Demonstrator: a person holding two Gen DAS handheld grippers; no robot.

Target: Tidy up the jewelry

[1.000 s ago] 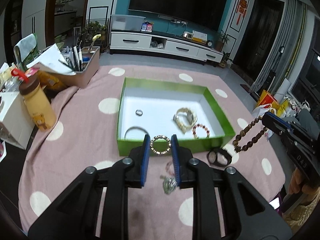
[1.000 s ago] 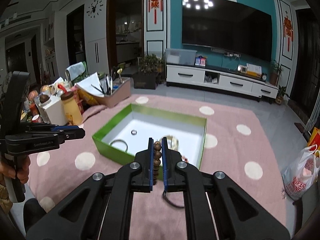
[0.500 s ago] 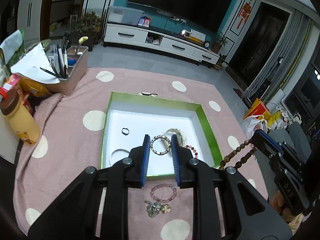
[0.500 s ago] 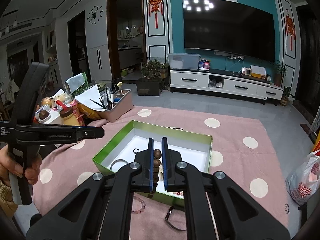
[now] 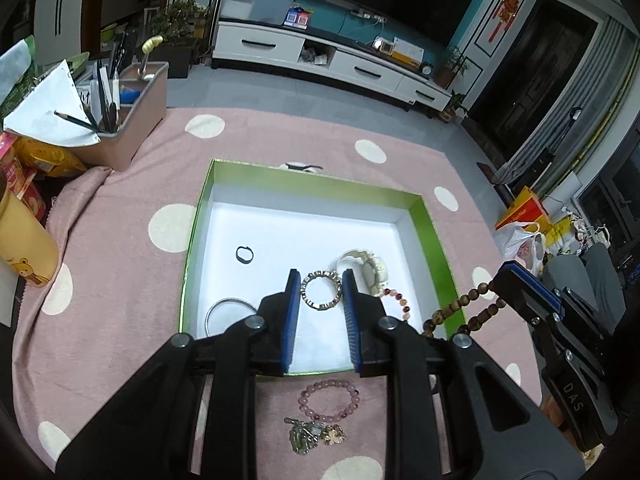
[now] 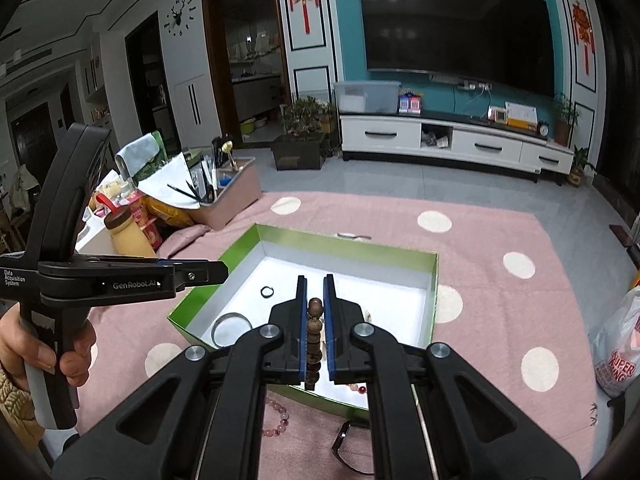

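A green box (image 5: pixel 312 174) with a white floor lies on the pink dotted cloth. My left gripper (image 5: pixel 321 280) is shut on a metal link bracelet (image 5: pixel 316 306) and hangs over the near part of the box floor. It shows side-on in the right wrist view as the left gripper (image 6: pixel 218 274). At the box's right edge, my right gripper (image 5: pixel 520 280) is shut on a wooden bead string (image 5: pixel 460 308) that dangles from it. The right wrist view shows the right gripper (image 6: pixel 315 280) with the beads (image 6: pixel 315 306) between its pads.
In the box lie a small dark ring (image 5: pixel 244 255), a thin bangle (image 5: pixel 224 312), a cream watch (image 5: pixel 372 268) and a red bead bracelet (image 5: pixel 400 300). A pink bead bracelet (image 5: pixel 330 400) and a charm cluster (image 5: pixel 316 434) lie in front. A pen caddy (image 5: pixel 132 128) and yellow bottle (image 5: pixel 20 240) stand left.
Both grippers have moved forward with their loads. The metal bracelet, earlier in front of the box's near wall, now hangs over its floor, and the bead string has come to the box's right edge.
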